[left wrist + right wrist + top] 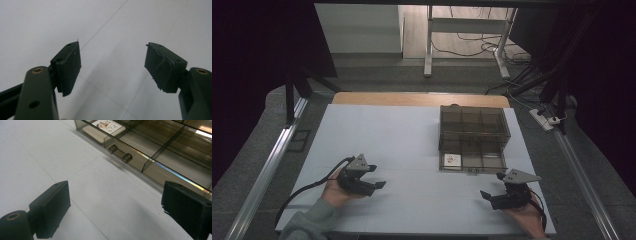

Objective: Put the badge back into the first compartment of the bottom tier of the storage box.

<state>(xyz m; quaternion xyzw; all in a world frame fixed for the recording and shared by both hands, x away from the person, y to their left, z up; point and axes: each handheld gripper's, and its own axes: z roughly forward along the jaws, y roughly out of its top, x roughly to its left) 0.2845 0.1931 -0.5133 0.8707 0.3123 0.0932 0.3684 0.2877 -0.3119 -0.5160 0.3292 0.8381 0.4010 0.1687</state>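
A smoked clear organizer box (472,127) with several compartments stands at the right of the white table top (382,135). Its lowest drawer (472,161) is pulled out toward me; in the right gripper view the drawer (160,157) shows a small bar handle (120,153). A flat white piece with a printed picture (452,159) (105,127) lies in the drawer's left compartment. My left gripper (377,176) (112,44) is open over bare table, left of the box. My right gripper (492,185) (115,185) is open, just in front of the drawer, holding nothing.
The wooden table edge (417,98) shows behind the white sheet. Metal rails (267,170) run along both sides of the table. A power strip (544,119) and cables lie on the floor at the right, with a desk frame (429,45) farther back.
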